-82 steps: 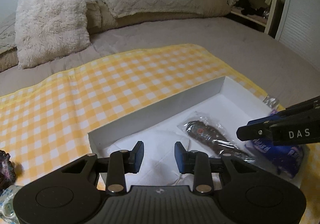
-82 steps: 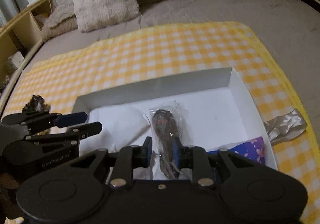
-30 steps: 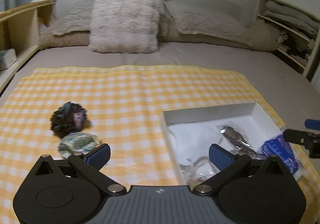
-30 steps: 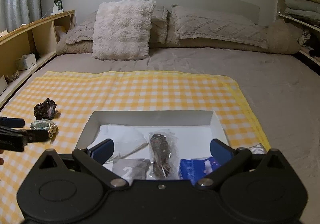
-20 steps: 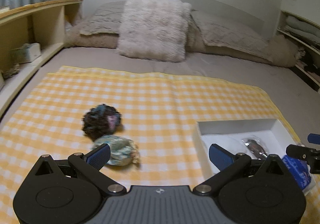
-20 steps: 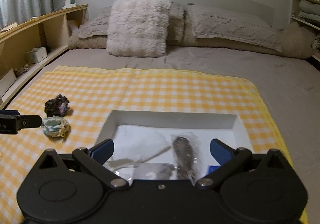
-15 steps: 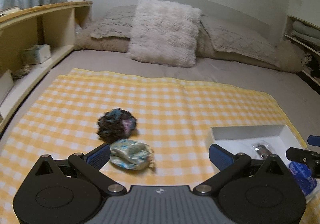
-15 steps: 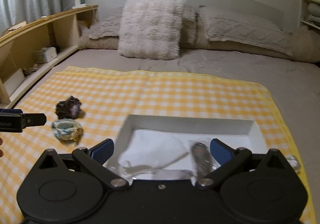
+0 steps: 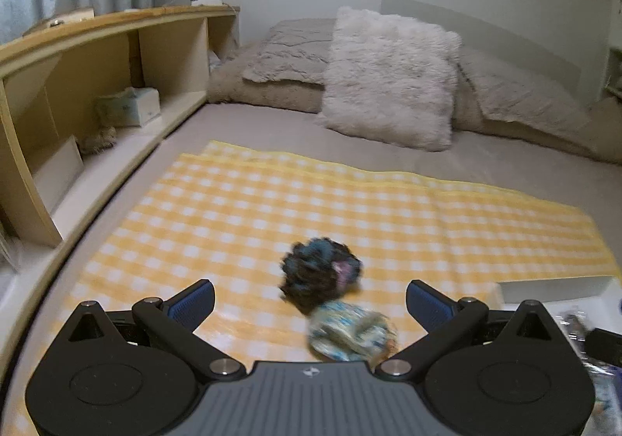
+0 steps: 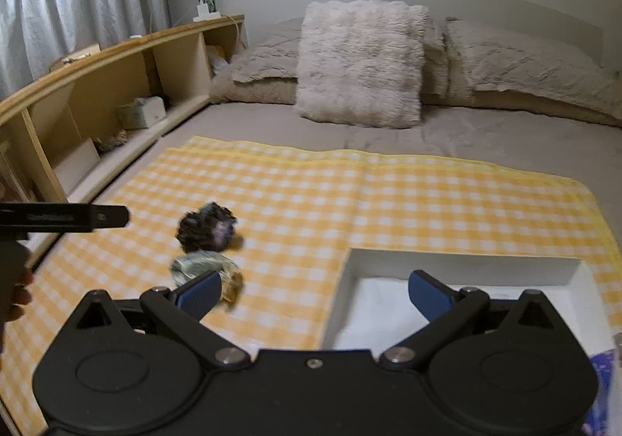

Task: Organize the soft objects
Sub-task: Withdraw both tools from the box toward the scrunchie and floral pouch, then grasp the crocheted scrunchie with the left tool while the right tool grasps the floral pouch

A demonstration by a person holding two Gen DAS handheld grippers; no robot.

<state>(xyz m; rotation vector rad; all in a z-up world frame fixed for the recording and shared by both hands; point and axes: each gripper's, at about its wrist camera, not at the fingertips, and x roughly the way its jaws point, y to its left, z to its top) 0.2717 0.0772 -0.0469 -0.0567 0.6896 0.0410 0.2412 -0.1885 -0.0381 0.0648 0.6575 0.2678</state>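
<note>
Both claws are spread wide and empty: the left claw (image 9: 310, 298) is lined up on the pale scrunchie (image 9: 352, 331) beside the dark scrunchie (image 9: 320, 273) on the checked cloth (image 9: 350, 210), presumably for boxing in the white box (image 10: 458, 265); the right claw (image 10: 314, 292) is held clear.

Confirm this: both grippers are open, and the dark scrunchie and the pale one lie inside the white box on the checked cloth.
Not quite. Both scrunchies lie outside the white box, on the checked cloth to its left: the dark scrunchie and the pale one, as the right wrist view shows. The left gripper and right gripper are indeed open.
</note>
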